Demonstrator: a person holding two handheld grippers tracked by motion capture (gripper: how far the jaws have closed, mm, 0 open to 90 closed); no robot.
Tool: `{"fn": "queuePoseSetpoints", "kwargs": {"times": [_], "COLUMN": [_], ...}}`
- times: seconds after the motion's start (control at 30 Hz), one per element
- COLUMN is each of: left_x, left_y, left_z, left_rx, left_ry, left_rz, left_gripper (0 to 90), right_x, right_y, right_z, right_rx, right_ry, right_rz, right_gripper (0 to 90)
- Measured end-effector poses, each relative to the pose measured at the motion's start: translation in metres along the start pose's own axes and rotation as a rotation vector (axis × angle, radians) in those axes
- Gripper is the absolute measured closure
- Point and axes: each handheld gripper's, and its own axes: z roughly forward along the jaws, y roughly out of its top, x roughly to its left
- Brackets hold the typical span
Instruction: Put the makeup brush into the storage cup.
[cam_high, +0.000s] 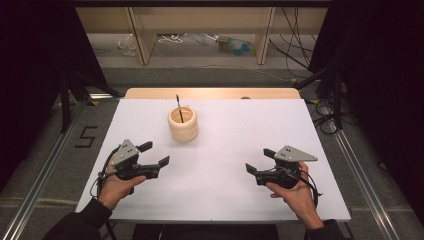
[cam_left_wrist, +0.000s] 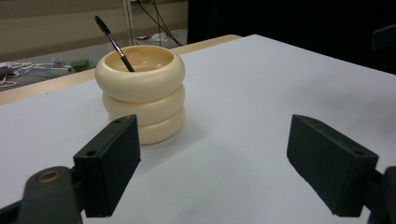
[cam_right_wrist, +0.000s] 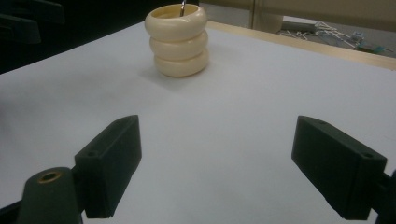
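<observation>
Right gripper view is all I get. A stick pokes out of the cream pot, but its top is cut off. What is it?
Observer: A thin black brush. The left gripper view shows a bristly tip on top.
Operator: Is it standing straight?
Observer: No, it tilts inside the pot.
Operator: Is the other gripper holding anything?
Observer: No. In the high view the left gripper is open and empty, over the table.
</observation>
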Motion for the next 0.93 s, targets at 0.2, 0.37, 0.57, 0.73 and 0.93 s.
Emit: {"fn": "queuePoseSetpoints", "kwargs": {"times": [0.2, 0.37, 0.57, 0.73, 0.93], "left_x": [0.0021, 0.0017, 0.0023, 0.0024, 0.0018], "left_y": [0.0009, 0.0009, 0.0012, 0.0012, 0.0007], "left_z": [-0.0009, -0.0006, -0.0008, -0.0007, -0.0001], "left_rx": [-0.006, -0.005, -0.008, -0.008, -0.003], "left_ry": [0.005, 0.003, 0.002, 0.001, 0.001], "left_rz": [-0.002, -0.004, -0.007, -0.01, -0.014], "left_gripper": [17.2, 17.2, 17.2, 17.3, 17.3], "right_x": [-0.0014, -0.0013, -0.0016, -0.0014, -0.0016], "right_y": [-0.0001, -0.0003, 0.0, -0.0003, -0.0001], "right_z": [0.0003, 0.0004, -0.0008, 0.0003, -0.0007], "right_rx": [-0.01, -0.008, 0.004, -0.007, 0.004], "right_ry": [-0.012, -0.012, -0.02, -0.014, -0.018], "right_rz": [-0.018, -0.018, -0.02, -0.019, -0.02], "right_gripper": [17.1, 17.1, 17.1, 17.2, 17.1]}}
